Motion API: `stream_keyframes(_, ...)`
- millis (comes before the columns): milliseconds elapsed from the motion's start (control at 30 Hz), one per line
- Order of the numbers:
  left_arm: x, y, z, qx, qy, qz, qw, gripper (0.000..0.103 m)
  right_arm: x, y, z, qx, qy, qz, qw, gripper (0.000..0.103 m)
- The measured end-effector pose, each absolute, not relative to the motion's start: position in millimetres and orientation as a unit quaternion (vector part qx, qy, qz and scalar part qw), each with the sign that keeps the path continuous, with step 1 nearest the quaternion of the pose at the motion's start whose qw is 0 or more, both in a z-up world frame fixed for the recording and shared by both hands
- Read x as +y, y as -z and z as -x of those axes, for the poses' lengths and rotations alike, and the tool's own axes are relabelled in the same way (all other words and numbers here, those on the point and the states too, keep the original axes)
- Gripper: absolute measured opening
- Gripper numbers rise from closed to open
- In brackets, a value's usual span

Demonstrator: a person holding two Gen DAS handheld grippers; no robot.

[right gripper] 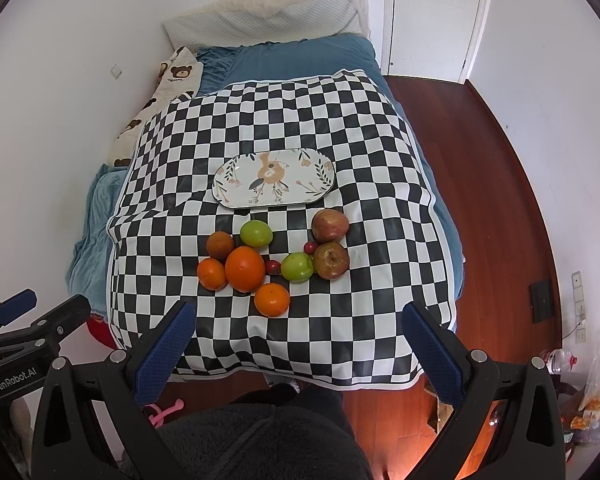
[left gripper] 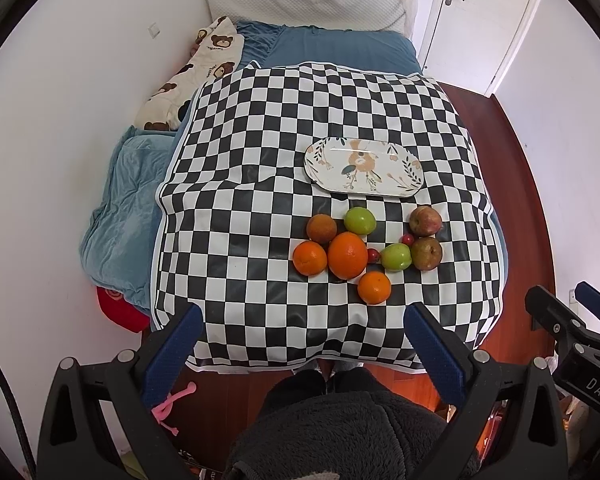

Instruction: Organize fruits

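A pile of fruit lies on the checkered cloth [left gripper: 260, 128] [right gripper: 360, 160]: a large orange [left gripper: 347, 255] [right gripper: 244, 269], two smaller oranges [left gripper: 309, 258] [left gripper: 374, 287], a brownish fruit [left gripper: 321, 228], two green apples [left gripper: 359, 220] [left gripper: 396, 257], two reddish apples [left gripper: 425, 221] [left gripper: 427, 253] and small red fruits [left gripper: 408, 239]. Beyond them sits an oval floral plate [left gripper: 364, 166] [right gripper: 274, 178] with nothing on it. My left gripper [left gripper: 304, 320] is open, held above the cloth's near edge, short of the fruit. My right gripper [right gripper: 298, 320] is open likewise, holding nothing.
The cloth covers a blue-sheeted bed [left gripper: 340, 46] with a bear-print quilt [left gripper: 196, 76] on the left and a pillow [left gripper: 308, 4] at the head. Wooden floor [right gripper: 480, 200] runs along the right, with a white door [right gripper: 432, 16] beyond. A person's dark fleece sleeve [left gripper: 340, 428] fills the bottom.
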State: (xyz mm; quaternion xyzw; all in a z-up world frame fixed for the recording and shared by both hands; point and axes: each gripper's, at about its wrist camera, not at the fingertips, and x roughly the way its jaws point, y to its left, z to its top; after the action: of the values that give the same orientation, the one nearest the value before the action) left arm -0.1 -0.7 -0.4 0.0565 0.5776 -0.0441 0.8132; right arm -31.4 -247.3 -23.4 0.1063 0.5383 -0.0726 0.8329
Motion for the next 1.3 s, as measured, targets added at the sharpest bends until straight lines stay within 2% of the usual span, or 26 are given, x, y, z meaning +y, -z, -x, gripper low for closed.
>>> stream_keyframes(1300, 0.0, 0.1, 0.5, 0.574, 0.045, -0.054, 0.816, 0.103, -248.2, 16.9, 40.1, 0.537, 0.073, -0.105, 0.834, 0.103)
